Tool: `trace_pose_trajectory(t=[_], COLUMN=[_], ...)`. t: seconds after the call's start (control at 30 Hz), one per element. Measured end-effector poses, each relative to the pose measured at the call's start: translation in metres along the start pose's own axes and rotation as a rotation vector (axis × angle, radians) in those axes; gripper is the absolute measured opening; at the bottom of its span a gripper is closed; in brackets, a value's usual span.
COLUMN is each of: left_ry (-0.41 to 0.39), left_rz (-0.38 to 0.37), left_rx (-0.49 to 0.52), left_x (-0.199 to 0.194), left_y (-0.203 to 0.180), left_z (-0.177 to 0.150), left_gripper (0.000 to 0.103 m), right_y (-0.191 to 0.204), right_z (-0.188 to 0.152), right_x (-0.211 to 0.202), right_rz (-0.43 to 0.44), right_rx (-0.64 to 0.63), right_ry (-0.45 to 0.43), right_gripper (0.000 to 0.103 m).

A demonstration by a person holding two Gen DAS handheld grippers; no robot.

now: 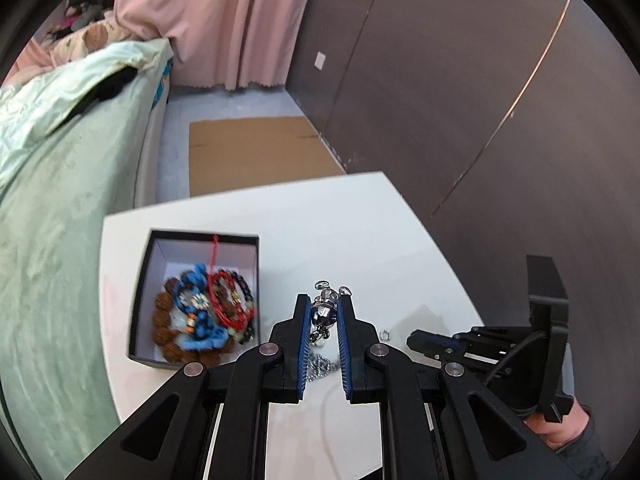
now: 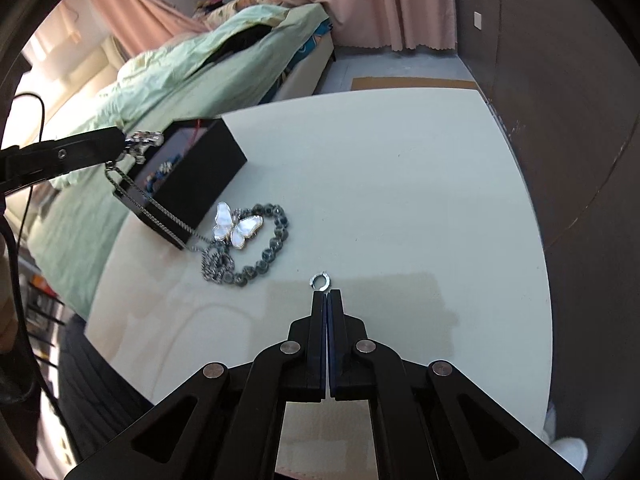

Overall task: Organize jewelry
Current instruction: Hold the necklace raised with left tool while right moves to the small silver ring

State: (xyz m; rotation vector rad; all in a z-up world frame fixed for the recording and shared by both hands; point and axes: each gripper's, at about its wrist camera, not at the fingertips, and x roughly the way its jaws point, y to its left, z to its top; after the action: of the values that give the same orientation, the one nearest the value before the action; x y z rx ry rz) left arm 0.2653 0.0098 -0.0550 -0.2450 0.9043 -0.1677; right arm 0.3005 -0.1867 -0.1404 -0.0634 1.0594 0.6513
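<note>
White table (image 2: 400, 168) with black box (image 2: 208, 168), beaded necklace (image 2: 276, 240), small ring (image 2: 320, 281)

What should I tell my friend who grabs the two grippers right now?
Left gripper: shut on the silver chain, its far end on the table by the butterfly pendant and dark bead bracelet.
Right gripper: shut, empty, the small ring just past its fingers.
Done: bracelets in the black box.
Left: chain, pendant, dark bracelet, ring.

Dark wall (image 1: 460, 80) seen behind white tabletop (image 1: 320, 220); pink curtains (image 1: 224, 20), green-covered bed (image 1: 60, 220), cardboard (image 1: 256, 152) laid on grey floor (image 1: 180, 108).
</note>
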Motion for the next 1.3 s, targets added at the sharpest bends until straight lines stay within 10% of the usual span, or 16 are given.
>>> trace_pose_trajectory(t=[0.4,0.57,0.9,1.1,1.3], left_ry=[-0.131,-0.167,-0.207,-0.237,-0.267], left_rz=[-0.016,-0.044,-0.072,-0.061,-0.07], left_rx=[0.016,0.045,0.077,0.072,0.077], left_x=[-0.061,-0.078,-0.097,-0.111,-0.124], left_y=[-0.007,-0.021,-0.037,-0.037,-0.043], left_z=[0.02,0.025,0.033,0.038,0.045], left_gripper=[0.013,0.013,0.013,0.013,0.013], right_y=[0.009,0.01,0.015,0.022,0.021], right_z=[0.009,0.0,0.01,0.014,0.013], right_x=[0.011,0.013,0.031,0.036,0.028], right_rz=[0.018,-0.013,-0.02,-0.083,-0.061], right_rx=[-0.023,-0.073,-0.118,-0.187,-0.175], right_ry=[0.061,0.051,0.058,0.074,0.062], right_gripper=[0.004,0.047,0.047,0.015,0.013])
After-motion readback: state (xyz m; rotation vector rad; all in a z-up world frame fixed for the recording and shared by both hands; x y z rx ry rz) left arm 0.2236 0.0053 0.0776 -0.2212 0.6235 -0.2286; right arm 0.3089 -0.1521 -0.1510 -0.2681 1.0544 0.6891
